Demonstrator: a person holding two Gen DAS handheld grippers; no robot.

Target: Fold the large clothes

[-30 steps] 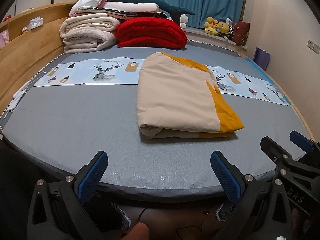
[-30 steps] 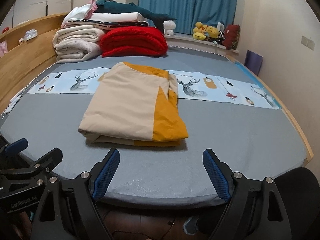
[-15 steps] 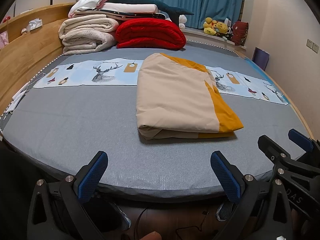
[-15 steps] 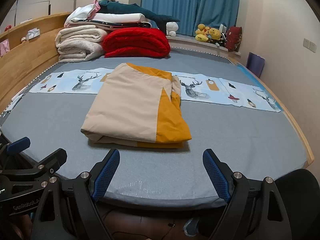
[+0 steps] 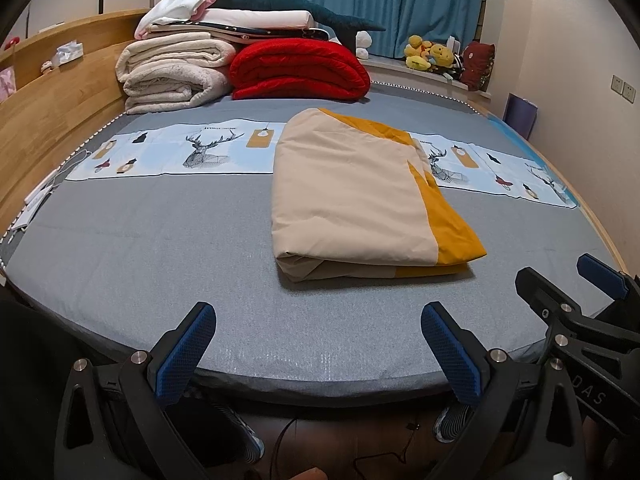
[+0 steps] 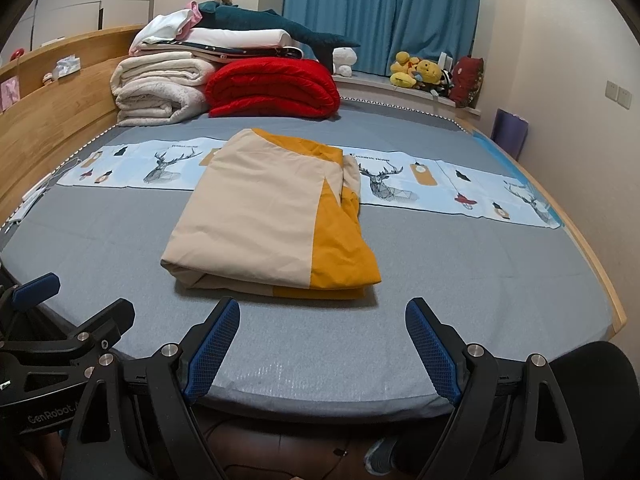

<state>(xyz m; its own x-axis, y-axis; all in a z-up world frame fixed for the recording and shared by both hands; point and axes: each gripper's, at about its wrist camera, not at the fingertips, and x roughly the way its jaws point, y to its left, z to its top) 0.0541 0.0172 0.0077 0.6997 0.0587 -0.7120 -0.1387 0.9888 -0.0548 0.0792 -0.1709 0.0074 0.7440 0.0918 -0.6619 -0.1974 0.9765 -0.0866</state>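
A beige and mustard-yellow cloth (image 5: 360, 200) lies folded into a thick rectangle on the grey bed (image 5: 140, 248); it also shows in the right wrist view (image 6: 272, 216). My left gripper (image 5: 316, 348) is open and empty above the bed's near edge, short of the cloth. My right gripper (image 6: 322, 344) is open and empty, also at the near edge, just in front of the cloth. The right gripper shows at the right of the left wrist view (image 5: 572, 296). The left gripper shows at the left of the right wrist view (image 6: 72, 304).
Folded white blankets (image 5: 172, 76) and a red quilt (image 5: 300, 68) are stacked at the bed's far end. A pale blue printed strip (image 5: 180, 148) crosses the bed under the cloth. A wooden headboard (image 5: 48, 108) runs along the left. Plush toys (image 5: 428, 52) sit on the window sill.
Both grippers have risen and moved slightly forward toward the folded cloth. The cloth has not moved.
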